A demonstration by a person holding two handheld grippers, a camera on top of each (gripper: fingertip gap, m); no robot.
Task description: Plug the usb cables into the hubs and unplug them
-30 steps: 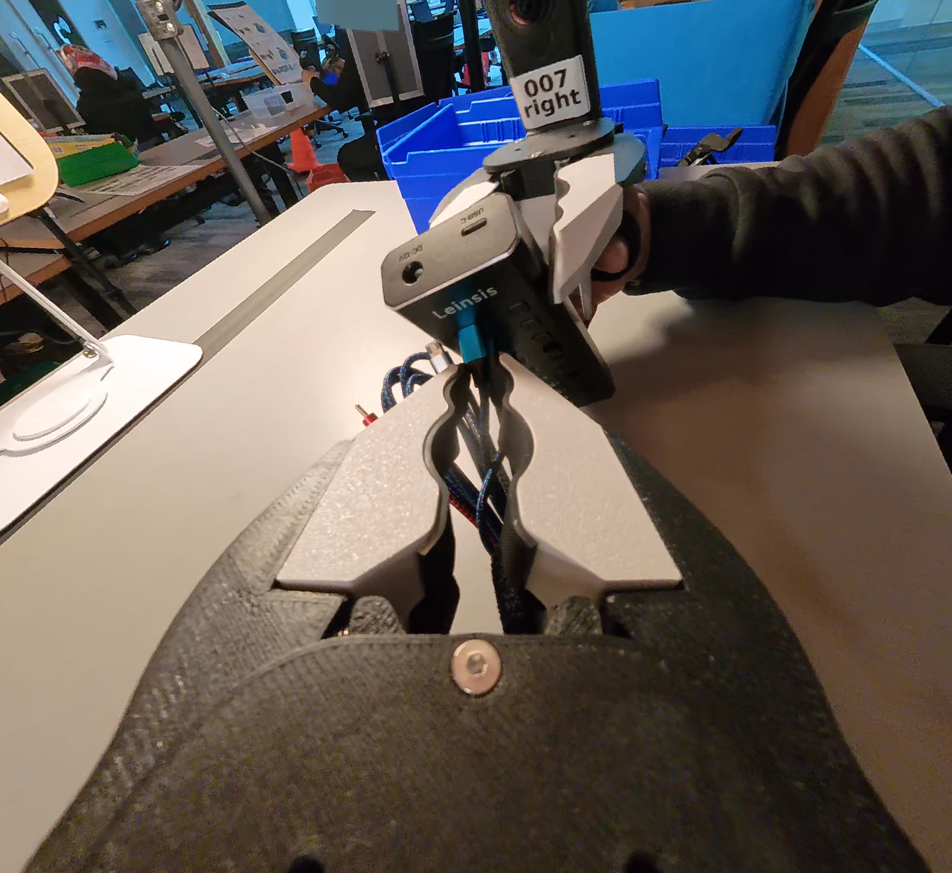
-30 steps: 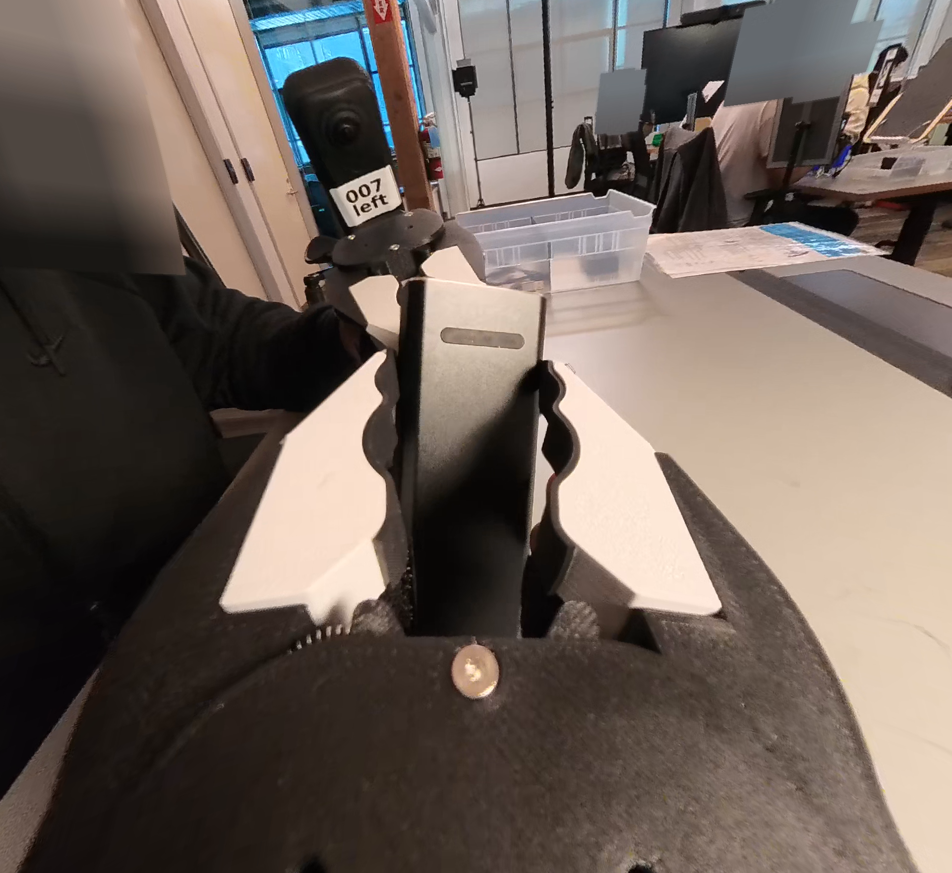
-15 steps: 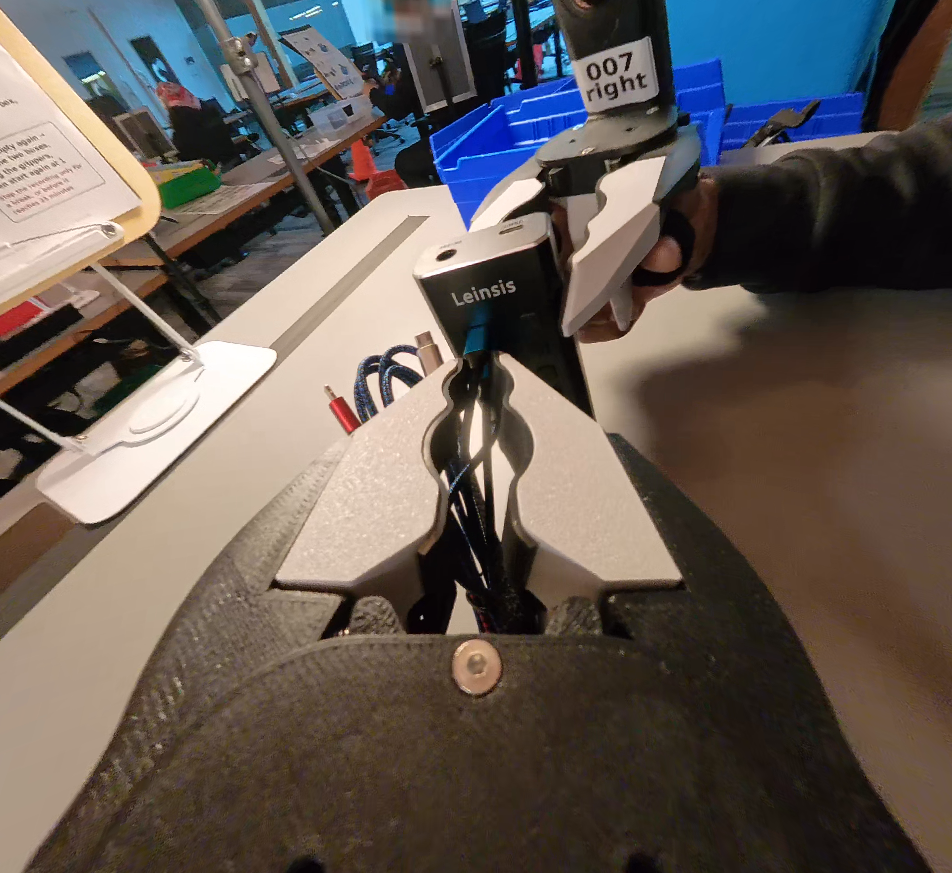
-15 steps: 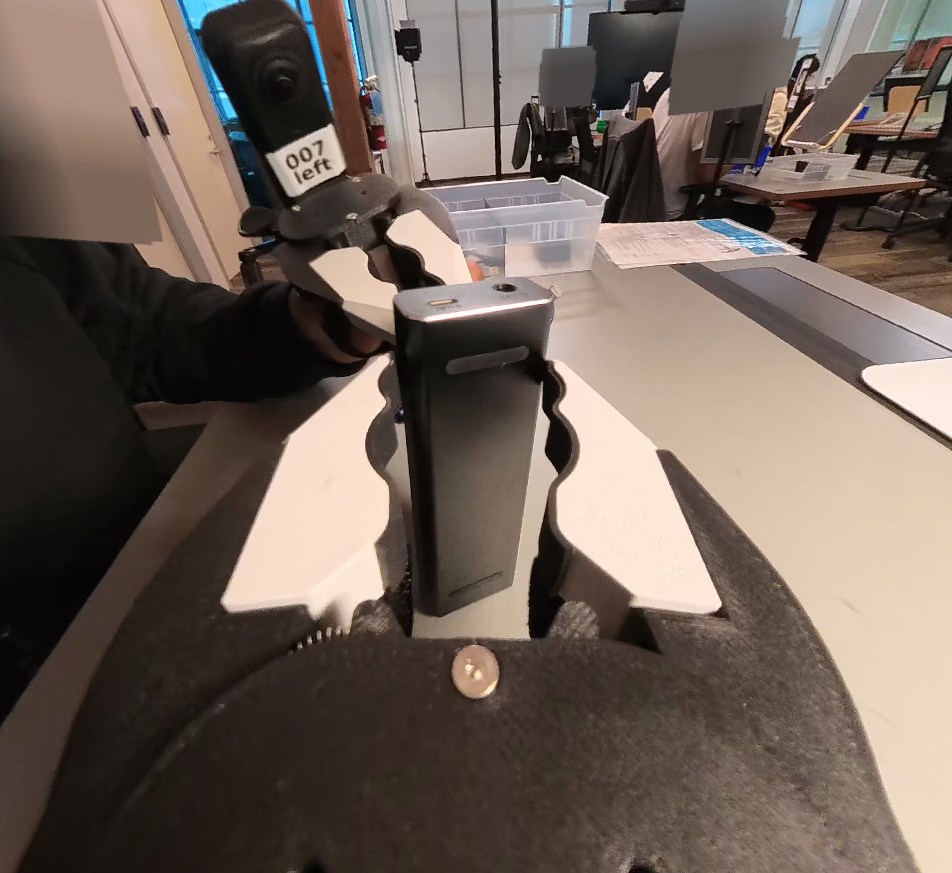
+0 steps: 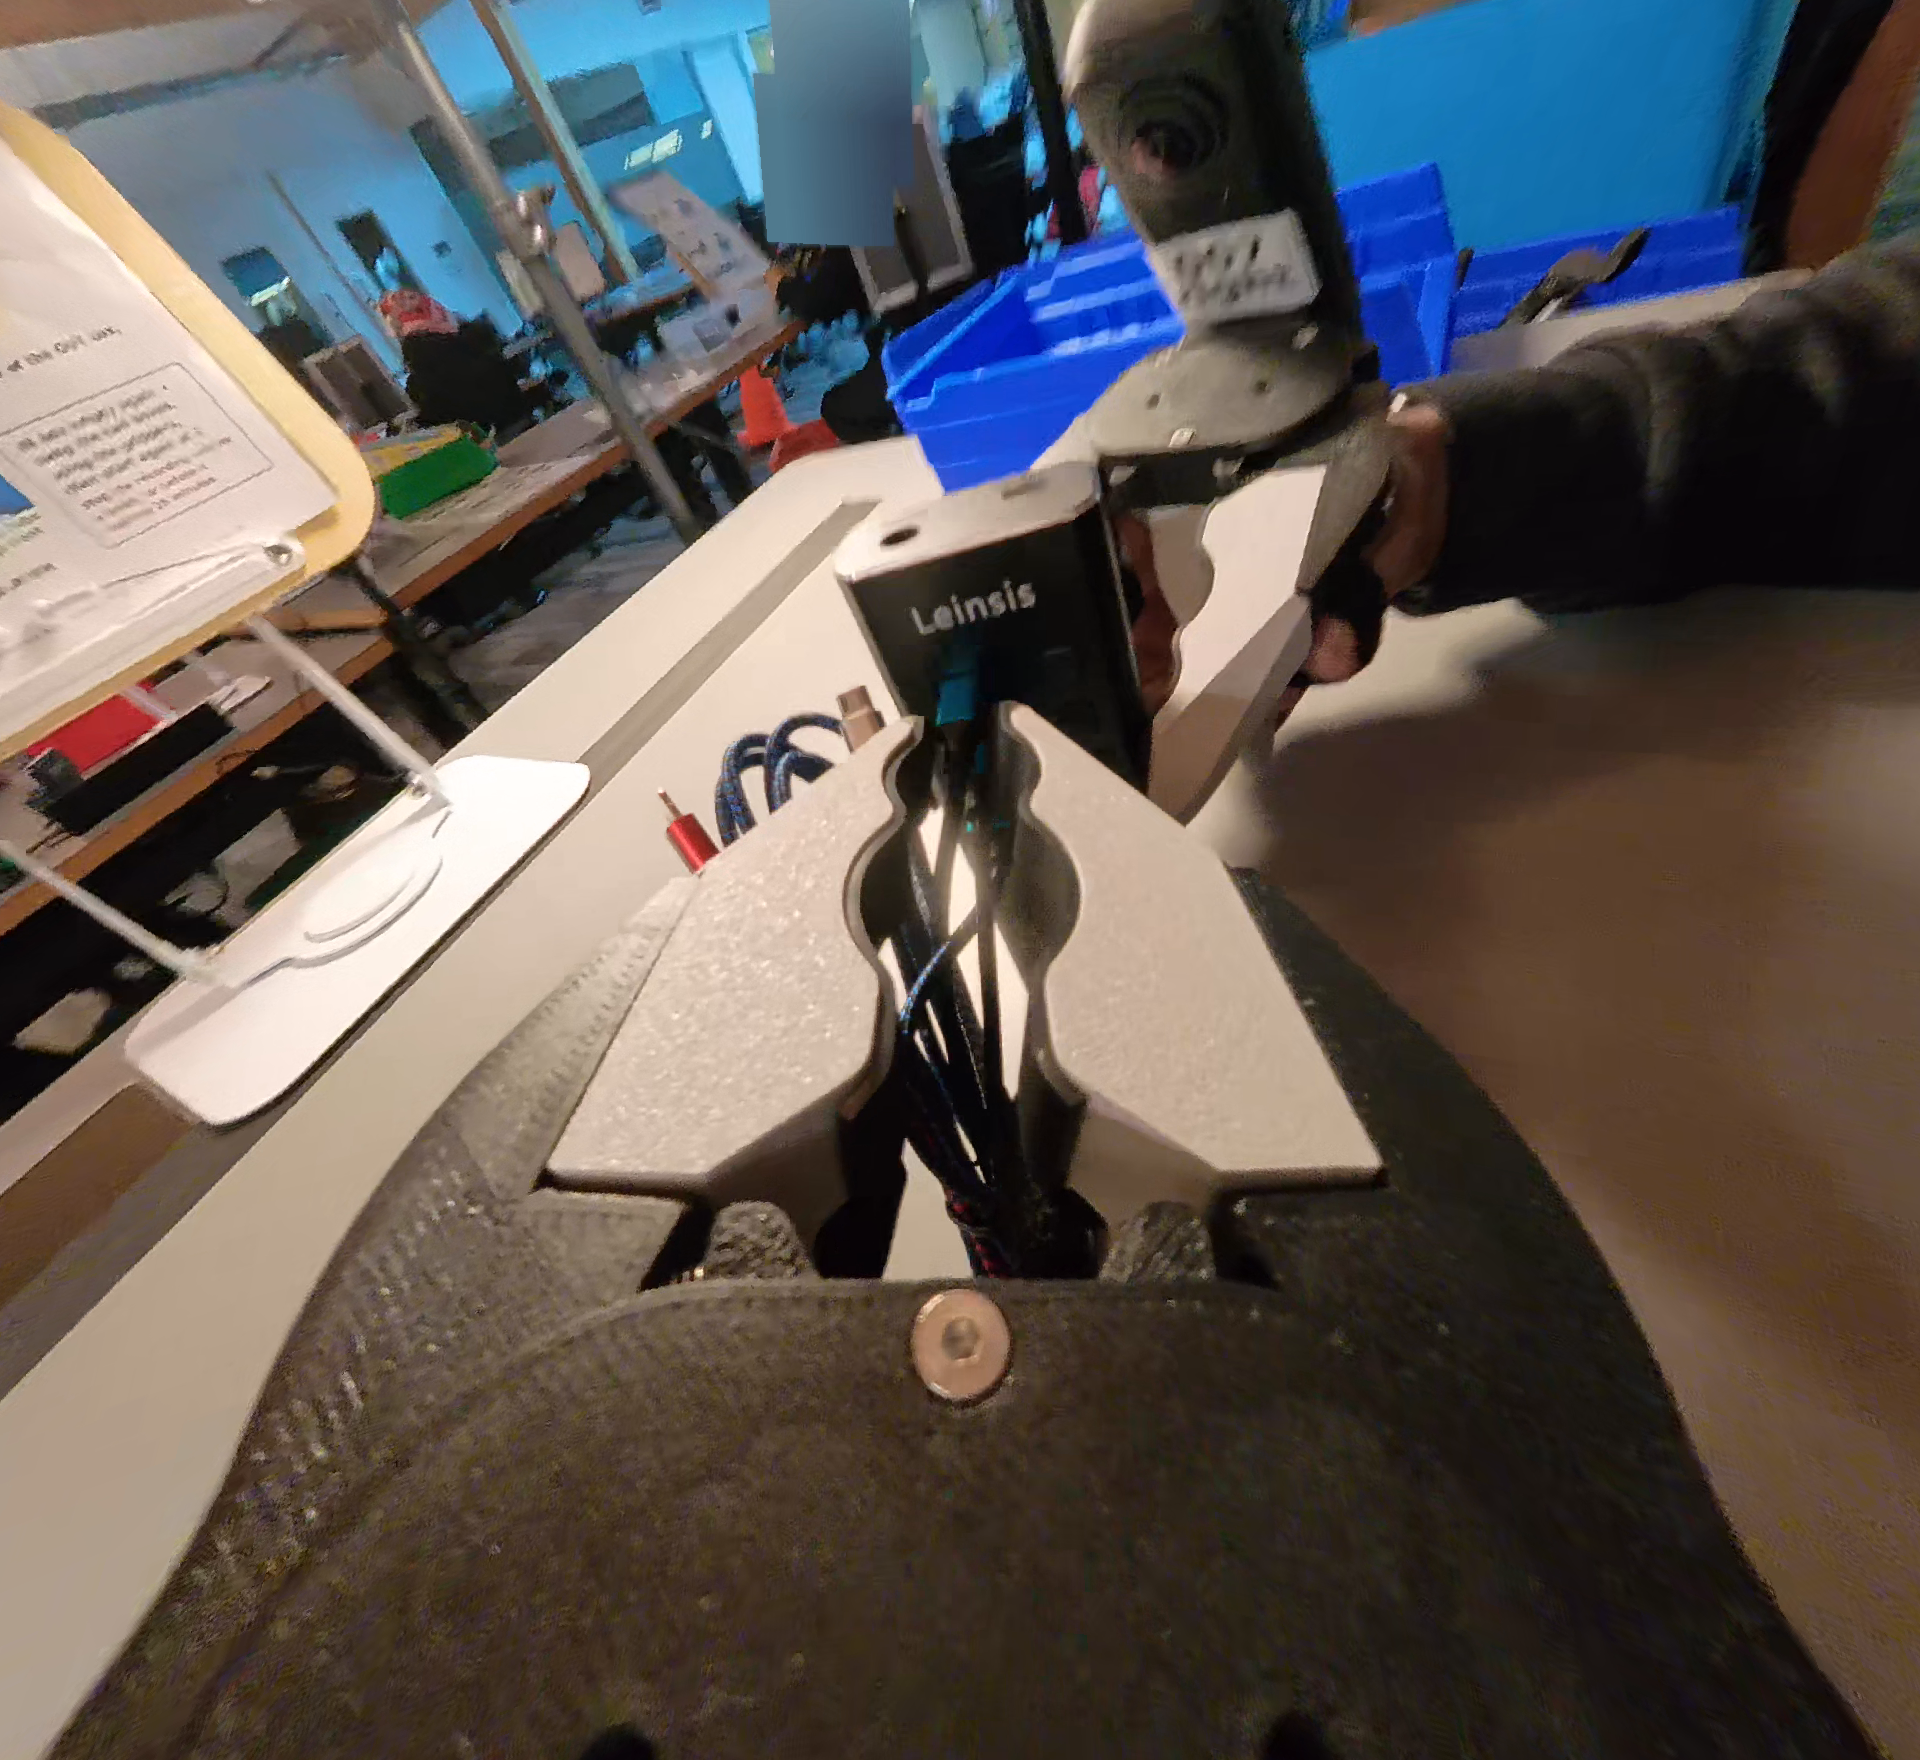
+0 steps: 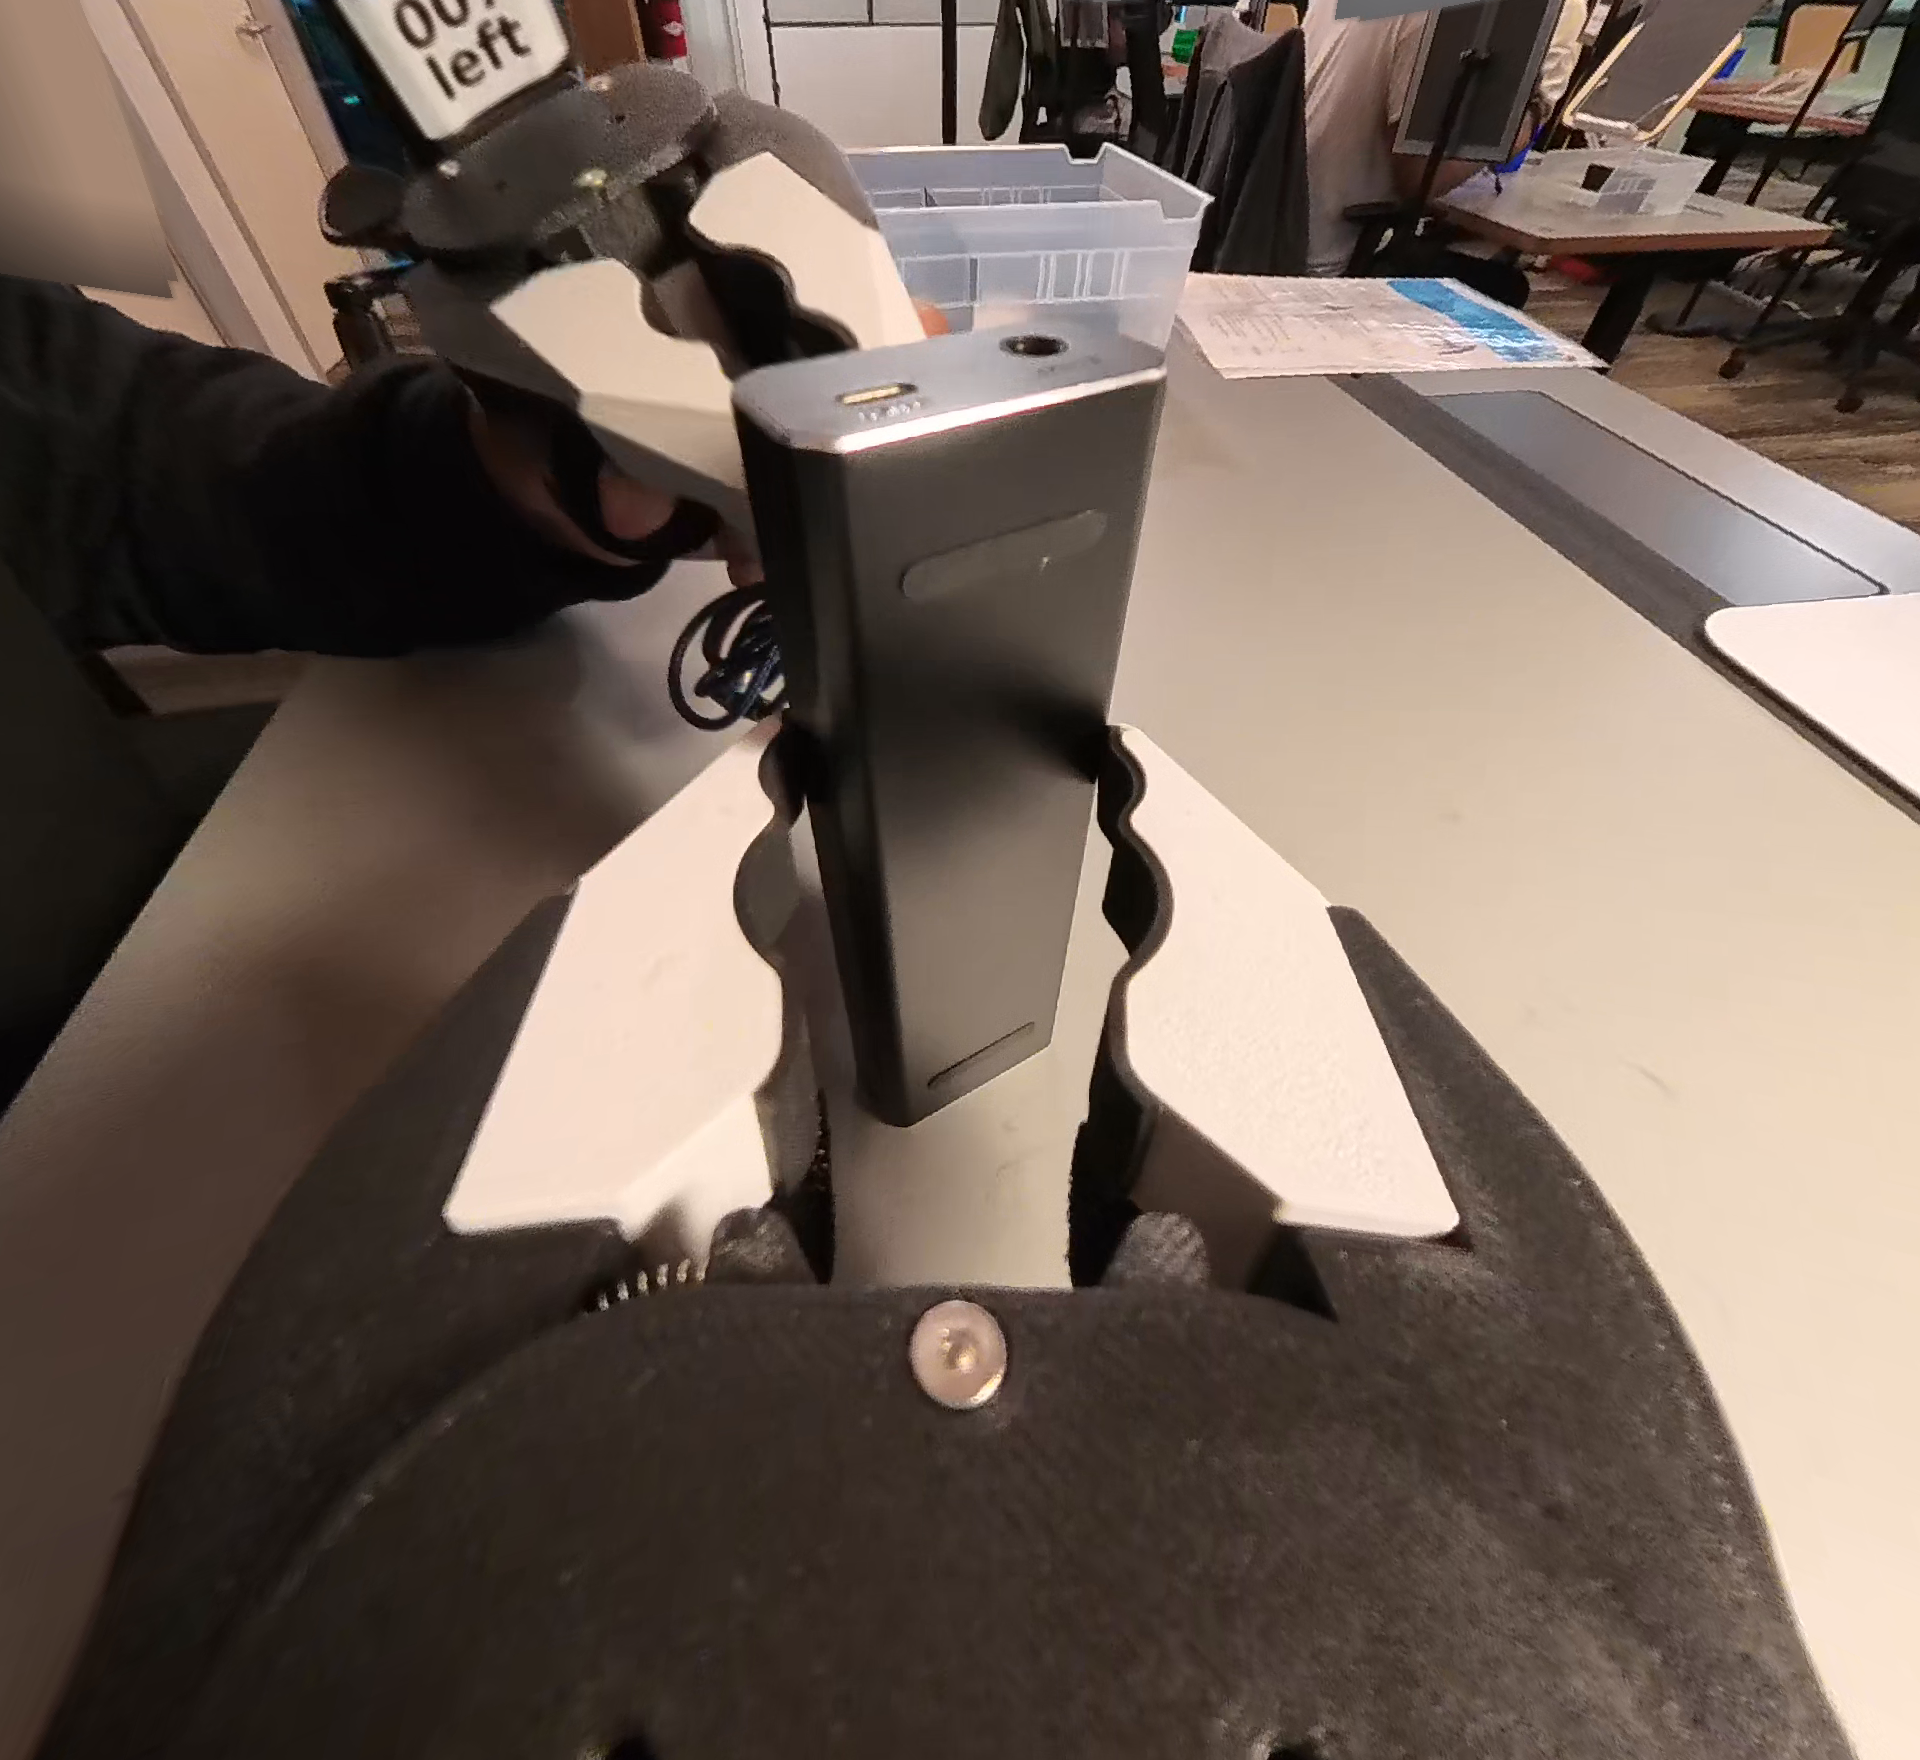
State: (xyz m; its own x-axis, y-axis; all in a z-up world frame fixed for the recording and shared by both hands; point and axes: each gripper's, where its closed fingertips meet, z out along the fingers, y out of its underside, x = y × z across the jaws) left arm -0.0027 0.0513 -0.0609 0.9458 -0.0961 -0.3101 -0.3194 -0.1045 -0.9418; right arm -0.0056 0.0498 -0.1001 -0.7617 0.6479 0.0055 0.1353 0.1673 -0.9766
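My right gripper [image 6: 951, 754] is shut on a black USB hub [image 6: 966, 775] and holds it upright above the grey table [image 6: 1403, 775]. In the left wrist view the hub [image 5: 997, 609] stands just beyond my left gripper [image 5: 964, 731]. The left gripper is shut on a blue USB plug [image 5: 958, 684] that sits in a port on the hub's face. Dark braided cables [image 5: 956, 1035] run back between the left fingers. Loose blue cable [image 5: 774, 760], a red plug [image 5: 686, 843] and a grey plug [image 5: 857, 704] lie on the table at its left. The left gripper [image 6: 675, 339] also shows left of the hub.
A document stand with a white base [image 5: 343, 921] is on the left edge of the table. Blue bins [image 5: 1039, 349] stand behind the hub. A clear plastic bin [image 6: 1029, 245] and papers [image 6: 1382, 323] lie farther off. A white plate edge [image 6: 1829, 671] is at right.
The right gripper has tilted the hub from leaning to nearly upright and now grips it nearer its lower end. The left gripper has followed, still on the blue plug in the hub.
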